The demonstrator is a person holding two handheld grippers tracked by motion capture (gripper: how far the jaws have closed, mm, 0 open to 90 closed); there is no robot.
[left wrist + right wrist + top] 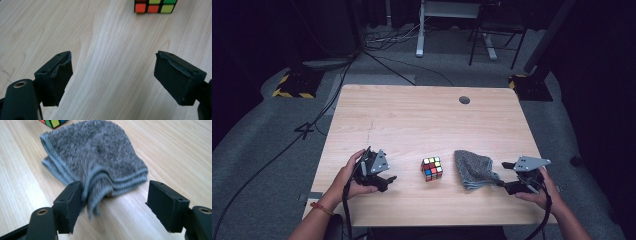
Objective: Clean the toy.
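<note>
1. Light wooden table (pixel 412 115), with a round grommet hole (pixel 464 100) at its far right.
2. Grey carpet floor (pixel 262 150), black cables (pixel 332 95) trailing at far left.
3. White desk frame (pixel 432 25) beyond the table.

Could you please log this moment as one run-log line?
left gripper: open, empty, facing cube | right gripper: open, cloth corner hangs against one jaw | table: cube beside folded cloth
</note>
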